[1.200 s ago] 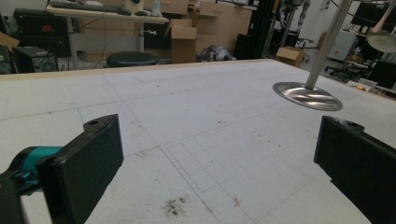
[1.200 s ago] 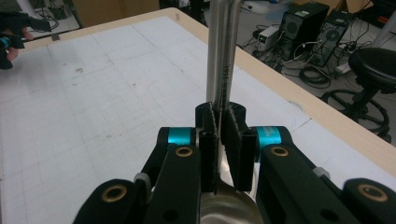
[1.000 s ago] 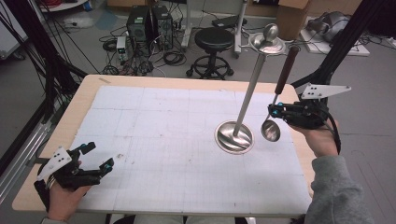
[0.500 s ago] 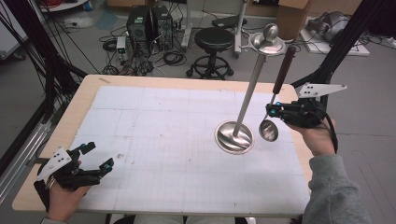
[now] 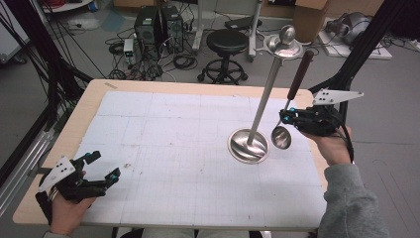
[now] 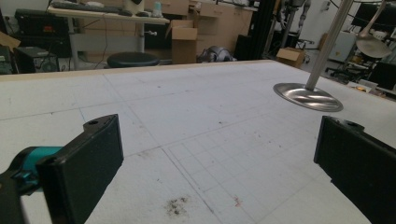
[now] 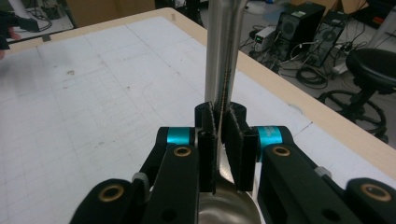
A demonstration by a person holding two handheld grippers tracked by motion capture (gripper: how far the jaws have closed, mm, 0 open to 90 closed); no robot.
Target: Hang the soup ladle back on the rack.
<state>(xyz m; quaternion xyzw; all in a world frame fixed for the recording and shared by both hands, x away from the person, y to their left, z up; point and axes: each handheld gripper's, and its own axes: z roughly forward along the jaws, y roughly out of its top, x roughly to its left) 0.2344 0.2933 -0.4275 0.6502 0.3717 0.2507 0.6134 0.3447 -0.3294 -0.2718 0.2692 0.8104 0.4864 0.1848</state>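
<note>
A steel stand rises tilted from its round base right of the mat's middle, with a small dish and knob on top. My right gripper is shut on the thin stem of a ladle, whose bowl hangs just right of the base and whose dark handle points up. Its jaws have just been opening slightly, with the stem still pinched between the pads. In the right gripper view the ladle bowl sits below the right gripper, with the stand pole behind. My left gripper rests open at the near left with nothing in it.
A white gridded mat covers the wooden table. In the left gripper view the stand's base lies far right of the left gripper. A stool, computers and cables stand on the floor beyond the far edge.
The ladle's bowl has edged a little left toward the stand's base. Both hands have stayed where they were.
</note>
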